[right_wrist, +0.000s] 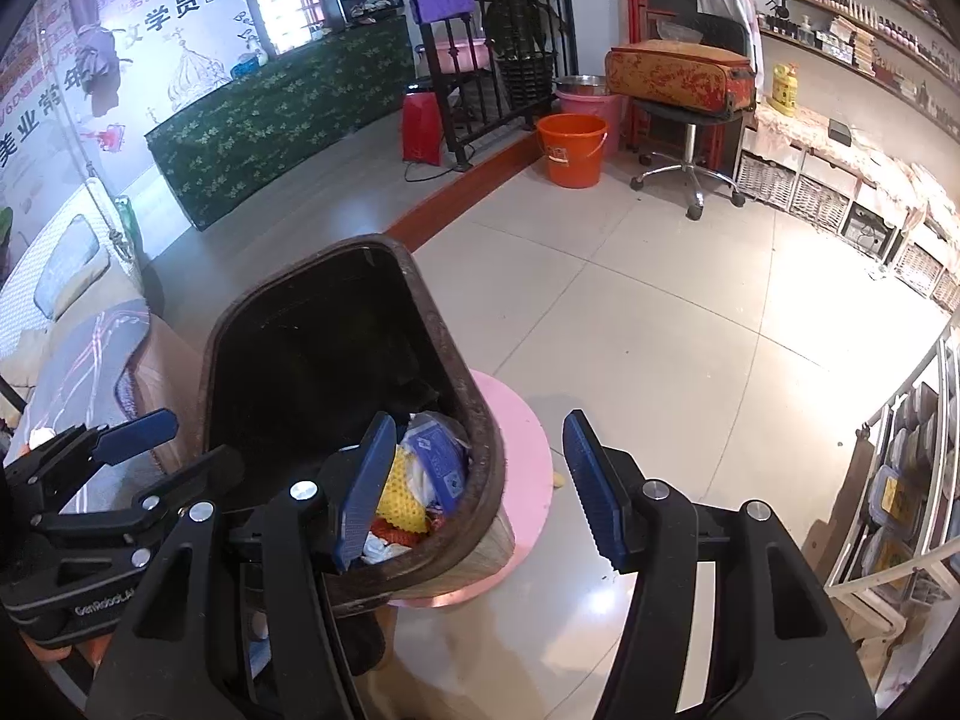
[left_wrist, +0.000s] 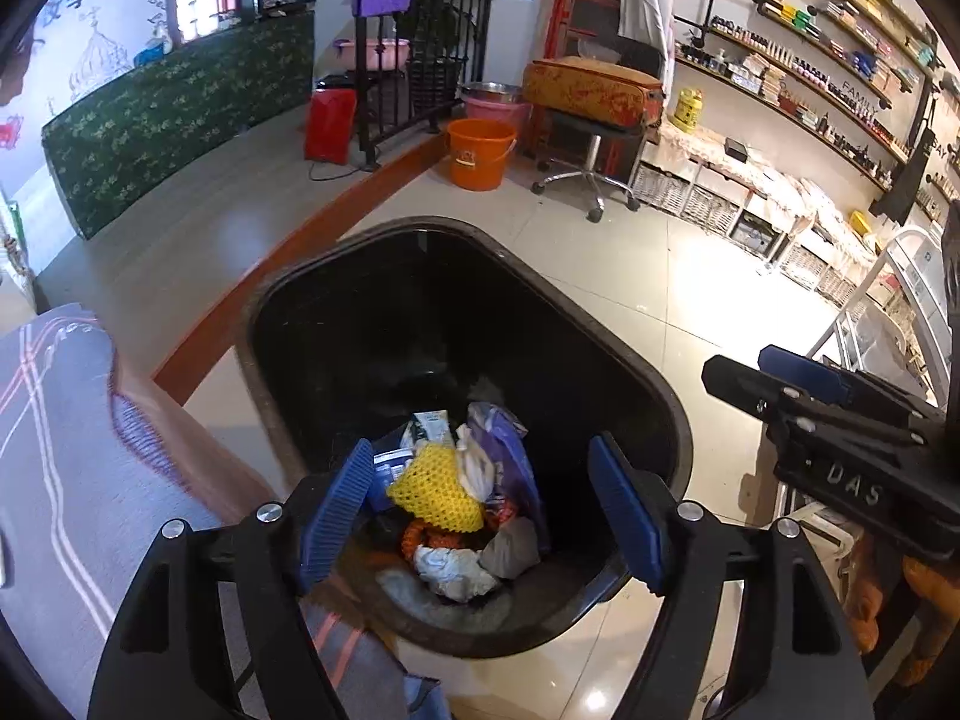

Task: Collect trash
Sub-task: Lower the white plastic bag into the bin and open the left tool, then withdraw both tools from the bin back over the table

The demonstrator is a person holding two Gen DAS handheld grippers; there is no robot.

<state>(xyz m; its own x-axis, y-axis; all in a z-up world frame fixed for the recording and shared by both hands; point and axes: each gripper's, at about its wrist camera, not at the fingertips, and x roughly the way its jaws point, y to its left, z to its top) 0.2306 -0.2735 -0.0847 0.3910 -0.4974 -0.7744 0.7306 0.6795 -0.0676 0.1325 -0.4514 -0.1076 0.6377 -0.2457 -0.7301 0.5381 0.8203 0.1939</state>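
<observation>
The black waste bin [left_wrist: 654, 396] fills the centre of the left wrist view, with trash at its bottom: a yellow foam net [left_wrist: 438, 489], crumpled paper [left_wrist: 453, 570], wrappers. All looks light, soft and crushable; pinch it at a fold. The left gripper [left_wrist: 480, 510] hangs over it, spread wide and empty. The right gripper [right_wrist: 480, 486] is also parted, holding nothing, straddling the bin's near rim.

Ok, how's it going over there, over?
Left gripper open over bin, nothing held. Right gripper open, straddling the rim. Trash in bin. Nothing in the way.
</observation>
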